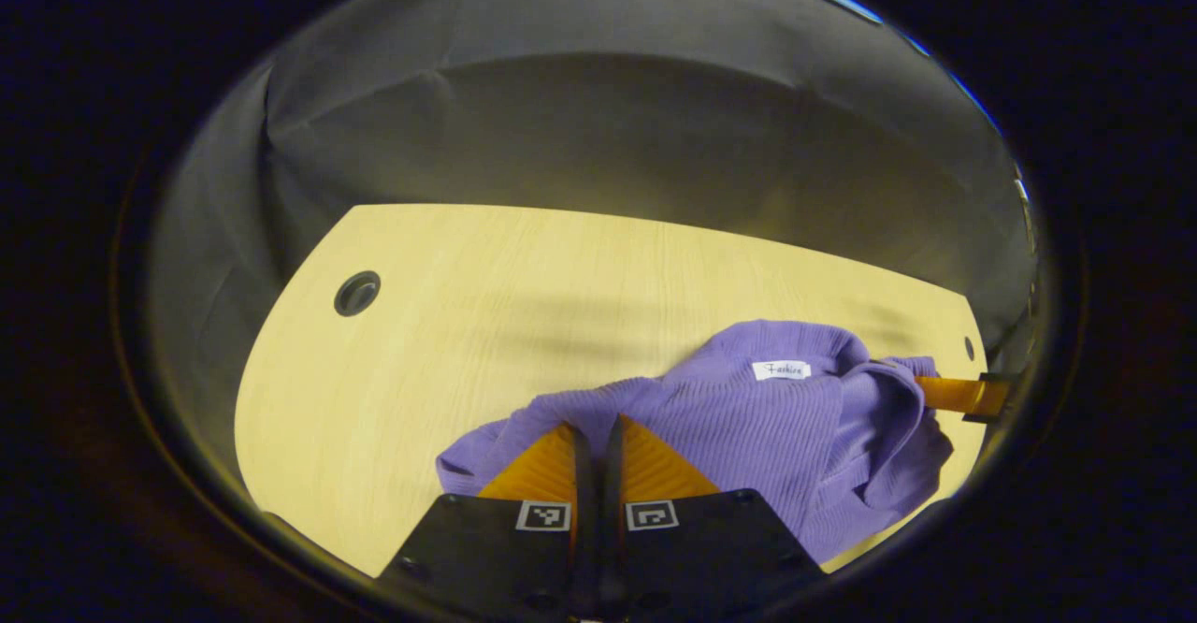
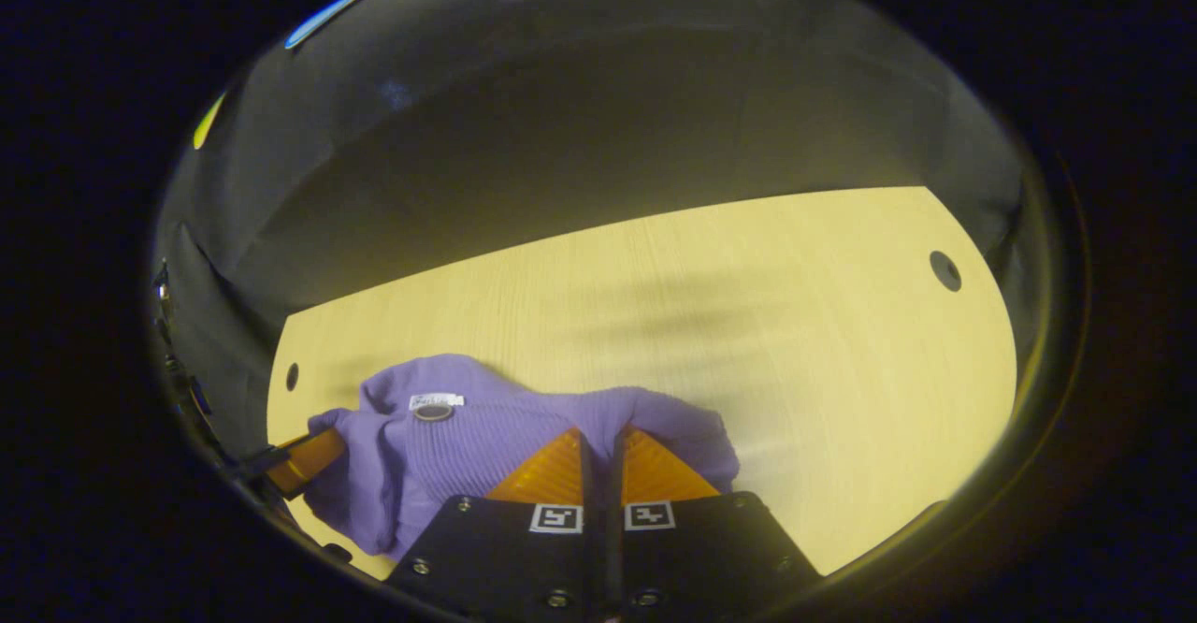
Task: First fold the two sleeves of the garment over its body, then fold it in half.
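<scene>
The sweater (image 1: 748, 417) lies bunched on the table (image 1: 421, 342) near its front edge. My left gripper (image 1: 596, 431) and right gripper (image 2: 599, 441) seem to meet it at opposite ends.

The table (image 1: 449, 324) lies bare and open beyond the purple garment (image 1: 748, 417), all the way to the booth wall (image 1: 598, 127) that closes off its far edge and sides. The bunched garment is the one thing in the way, heaped near the front edge with both grippers at its sides. A round hole (image 1: 356, 293) breaks the tabletop near a far corner.
</scene>
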`<action>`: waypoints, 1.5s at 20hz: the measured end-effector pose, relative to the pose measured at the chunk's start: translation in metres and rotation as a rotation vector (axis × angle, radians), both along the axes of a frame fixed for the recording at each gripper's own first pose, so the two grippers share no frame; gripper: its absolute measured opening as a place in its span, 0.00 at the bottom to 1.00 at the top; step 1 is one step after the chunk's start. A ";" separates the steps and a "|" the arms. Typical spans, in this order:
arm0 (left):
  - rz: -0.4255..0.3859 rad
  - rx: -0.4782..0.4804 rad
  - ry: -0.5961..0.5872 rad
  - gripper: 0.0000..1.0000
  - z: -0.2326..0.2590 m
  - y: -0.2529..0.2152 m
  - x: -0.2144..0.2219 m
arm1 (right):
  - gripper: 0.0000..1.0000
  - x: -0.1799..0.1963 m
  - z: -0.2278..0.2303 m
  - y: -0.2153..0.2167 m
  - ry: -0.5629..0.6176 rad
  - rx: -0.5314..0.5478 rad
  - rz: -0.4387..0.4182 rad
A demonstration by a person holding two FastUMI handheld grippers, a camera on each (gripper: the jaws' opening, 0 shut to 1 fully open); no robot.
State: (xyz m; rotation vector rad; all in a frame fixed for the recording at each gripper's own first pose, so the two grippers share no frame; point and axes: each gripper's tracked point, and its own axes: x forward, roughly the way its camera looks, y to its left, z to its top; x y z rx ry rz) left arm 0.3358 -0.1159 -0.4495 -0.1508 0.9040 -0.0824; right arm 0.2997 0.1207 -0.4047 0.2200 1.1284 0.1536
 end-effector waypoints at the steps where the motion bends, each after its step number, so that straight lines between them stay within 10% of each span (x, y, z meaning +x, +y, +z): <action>1: -0.002 0.006 0.004 0.07 -0.003 -0.001 0.000 | 0.01 -0.001 -0.004 0.001 0.007 -0.001 0.003; 9: -0.002 0.017 -0.019 0.11 -0.009 -0.003 0.002 | 0.07 -0.006 -0.017 0.005 0.017 0.001 0.032; 15: -0.081 0.024 -0.029 0.39 0.002 -0.015 -0.001 | 0.69 -0.003 0.006 0.012 -0.044 0.063 0.048; 19: -0.070 0.001 -0.155 1.00 0.060 -0.012 -0.006 | 0.94 0.003 0.068 0.004 -0.227 0.018 0.089; 30: -0.056 -0.046 -0.604 1.00 0.298 0.008 -0.095 | 0.93 -0.062 0.290 -0.007 -0.696 0.035 0.078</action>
